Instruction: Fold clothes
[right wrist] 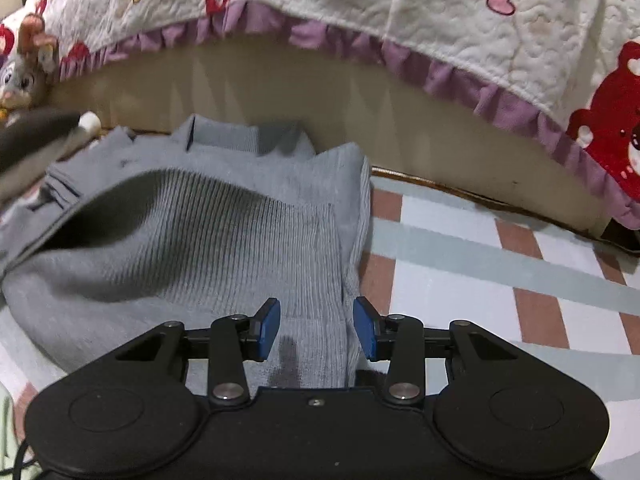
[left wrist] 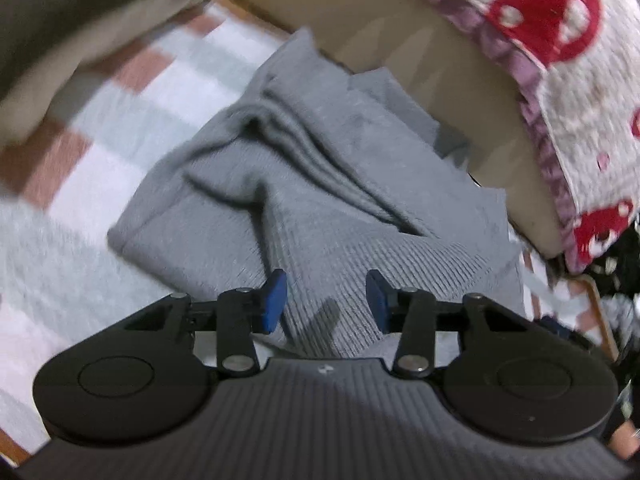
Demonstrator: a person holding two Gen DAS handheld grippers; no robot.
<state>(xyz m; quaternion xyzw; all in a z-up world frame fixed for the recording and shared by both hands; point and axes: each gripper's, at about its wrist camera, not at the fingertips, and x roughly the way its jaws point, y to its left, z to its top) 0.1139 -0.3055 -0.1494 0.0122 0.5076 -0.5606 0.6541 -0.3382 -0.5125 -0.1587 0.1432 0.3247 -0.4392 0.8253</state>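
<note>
A grey ribbed knit sweater (left wrist: 320, 184) lies crumpled on a checked mat, with deep folds across its middle. My left gripper (left wrist: 326, 300) hovers over its near part, open, blue pads apart with only cloth below them. In the right wrist view the same sweater (right wrist: 208, 232) shows its collar toward the bed and a folded edge running down its right side. My right gripper (right wrist: 316, 330) is open above that right edge, nothing between its fingers. The other gripper's blurred dark body (right wrist: 36, 136) enters at the left.
The checked mat (right wrist: 480, 272) of white, grey and brown squares covers the floor. A beige bed side (right wrist: 320, 92) stands behind the sweater, under a white quilt (right wrist: 460, 20) with red bears and purple frill. A plush toy (right wrist: 20, 76) sits far left.
</note>
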